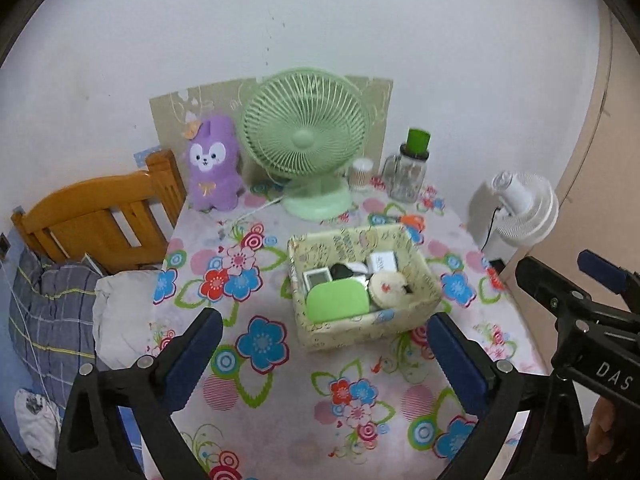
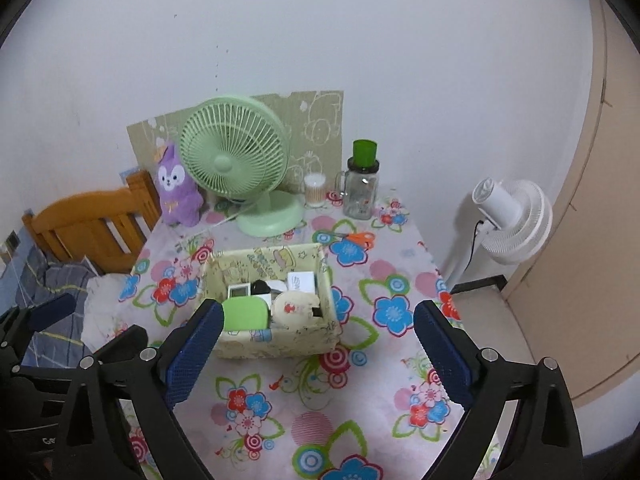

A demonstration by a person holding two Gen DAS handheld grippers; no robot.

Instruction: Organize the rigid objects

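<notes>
Both sets of fingers are sitting wide apart with nothing between them. The left gripper (image 1: 324,344) is hovering over the near part of the worktop (image 1: 280,408), and the patterned box (image 1: 372,330) is sitting just beyond its fingertips, a bit right of the middle of the gap, not touching either pad. The right gripper (image 2: 318,340) is hanging over the same flowery cloth, and there the box (image 2: 276,346) is lying toward the left finger (image 2: 196,344), which is overlapping its near left corner in view; can't tell if it's actually touching.

Inside the box a green case (image 1: 338,302) is lying at the near left, a round cream compact (image 1: 388,286) to its right, and a white box (image 1: 383,261) at the far side.

Farther back a green fan (image 1: 306,140) is standing with a purple plush (image 1: 212,164) on its left and a glass jar (image 1: 406,176) on its right. Orange scissors (image 2: 358,239) are lying beyond the box.
</notes>
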